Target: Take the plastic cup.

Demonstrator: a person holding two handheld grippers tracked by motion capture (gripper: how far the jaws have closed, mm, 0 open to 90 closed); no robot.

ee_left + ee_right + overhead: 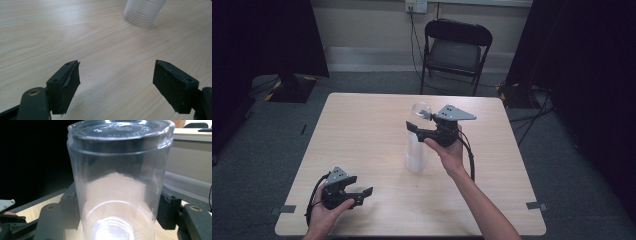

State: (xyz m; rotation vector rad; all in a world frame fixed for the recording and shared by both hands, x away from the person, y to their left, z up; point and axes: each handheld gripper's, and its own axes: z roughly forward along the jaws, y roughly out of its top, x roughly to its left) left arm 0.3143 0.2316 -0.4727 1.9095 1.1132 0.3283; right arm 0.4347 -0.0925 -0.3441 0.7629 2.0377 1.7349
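Observation:
A tall stack of clear plastic cups (415, 152) stands upright near the middle of the wooden table (362, 130). My right gripper (419, 128) is at the top of the stack, shut on the uppermost clear cup (421, 112). In the right gripper view that cup (117, 177) sits upright between the two jaws of the right gripper (117, 212), which press on both its sides. My left gripper (362, 185) rests near the table's front left corner, open and holding nothing. The left gripper view has its jaws (116, 75) wide apart over bare wood, with the base of the cup stack (143, 12) farther ahead.
A black folding chair (456, 50) stands beyond the table's far edge. Cables run along the floor and up to a wall socket (416, 6). Dark curtains hang at both sides. Bare tabletop lies between the two grippers.

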